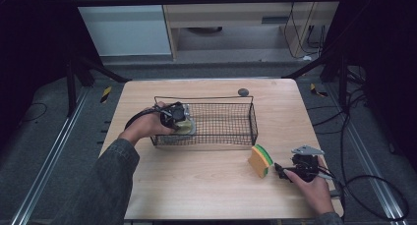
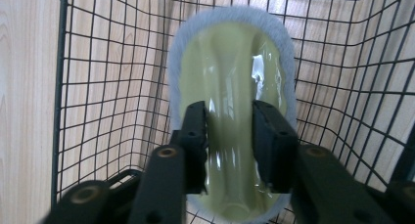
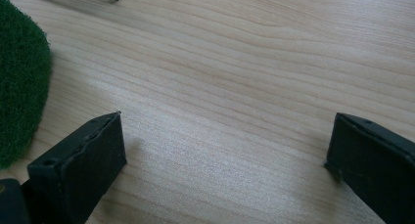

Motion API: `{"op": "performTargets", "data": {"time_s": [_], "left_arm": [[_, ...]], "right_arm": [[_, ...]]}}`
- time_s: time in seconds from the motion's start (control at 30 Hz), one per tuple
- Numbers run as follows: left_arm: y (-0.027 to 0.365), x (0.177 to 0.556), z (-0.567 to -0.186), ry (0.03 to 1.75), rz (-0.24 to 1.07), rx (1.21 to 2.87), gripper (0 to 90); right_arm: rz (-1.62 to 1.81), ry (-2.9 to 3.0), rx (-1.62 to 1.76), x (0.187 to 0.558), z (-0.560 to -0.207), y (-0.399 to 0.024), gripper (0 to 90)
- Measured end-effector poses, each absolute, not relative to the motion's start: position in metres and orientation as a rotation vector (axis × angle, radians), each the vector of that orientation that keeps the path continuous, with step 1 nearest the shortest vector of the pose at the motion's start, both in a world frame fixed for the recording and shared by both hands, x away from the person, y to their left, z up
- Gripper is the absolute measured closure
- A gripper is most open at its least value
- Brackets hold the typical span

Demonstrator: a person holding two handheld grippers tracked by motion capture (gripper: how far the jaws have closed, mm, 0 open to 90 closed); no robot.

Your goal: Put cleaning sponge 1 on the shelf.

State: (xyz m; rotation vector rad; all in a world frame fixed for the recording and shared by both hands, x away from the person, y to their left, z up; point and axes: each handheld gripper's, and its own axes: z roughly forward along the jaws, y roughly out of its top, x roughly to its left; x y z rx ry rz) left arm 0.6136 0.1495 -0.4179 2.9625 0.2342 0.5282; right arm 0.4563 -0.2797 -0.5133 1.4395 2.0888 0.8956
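Left gripper [image 2: 229, 145]: jaws pinch my scrubber's glossy yellow ridge.
Scrubber [image 2: 230, 62]: inside wire basket [image 1: 231, 122], left end; probably soft, light, slippery.
Right gripper [image 3: 225, 160]: jaws spread, beside sponge [image 1: 260, 160].

— How's the light?

— Dim surroundings in the high view; the wooden table [image 1: 206, 181] is the one bright patch, lit from overhead, edges fading to near black.

— Any glare?

— White highlights on the glossy yellow-green pad [image 2: 230, 111] in the left gripper view (the basket mesh [image 2: 107, 87] bows, lens distortion).

— Focus?

— The black jaws are soft in both gripper views; one casts a faint shadow on the grain in the right gripper view.
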Motion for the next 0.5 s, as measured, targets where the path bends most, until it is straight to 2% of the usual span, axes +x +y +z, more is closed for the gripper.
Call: {"op": "performTargets", "data": {"time_s": [0.5], "left_arm": [[0.16, 0.609, -0.402, 0.297, 0.557, 2.878, 58.7]], "right_arm": [[0.896, 2.088, 1.439, 0.456, -0.513, -0.28, 1.0]]}}
